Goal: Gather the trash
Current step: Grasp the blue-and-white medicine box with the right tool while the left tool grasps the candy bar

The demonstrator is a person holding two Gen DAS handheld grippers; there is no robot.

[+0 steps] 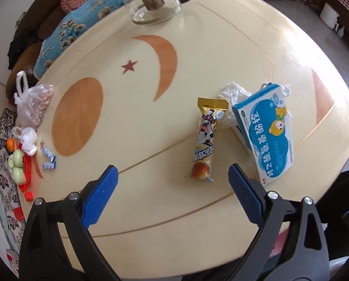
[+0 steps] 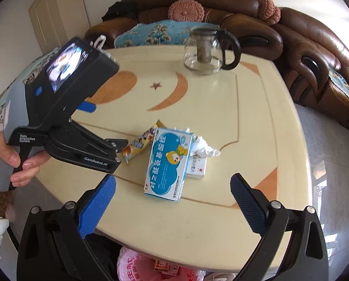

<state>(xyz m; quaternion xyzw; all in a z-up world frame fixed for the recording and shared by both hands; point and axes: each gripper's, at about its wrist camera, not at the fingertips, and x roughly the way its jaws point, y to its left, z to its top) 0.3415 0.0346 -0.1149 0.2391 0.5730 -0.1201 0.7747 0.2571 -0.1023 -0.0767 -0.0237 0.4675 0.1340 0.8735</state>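
Observation:
A yellow snack wrapper [image 1: 206,140] lies on the cream table [image 1: 139,121], just beyond my open, empty left gripper [image 1: 173,175]. To its right is a blue-and-white medicine box [image 1: 265,135] with crumpled white tissue [image 1: 233,91] behind it. In the right wrist view the blue box [image 2: 168,161] lies ahead of my open, empty right gripper [image 2: 173,187], resting partly on a small white box [image 2: 197,168], with the tissue [image 2: 204,149] and the wrapper [image 2: 141,142] beside it. The left gripper's body [image 2: 64,107] hovers over the table's left side.
A glass teapot [image 2: 207,51] stands at the table's far side. A bag of nuts [image 1: 35,107], small wrappers [image 1: 49,159] and toys [image 1: 17,164] lie at the left edge. A pink plastic bag [image 2: 155,267] sits below the near table edge. Brown sofas surround the table.

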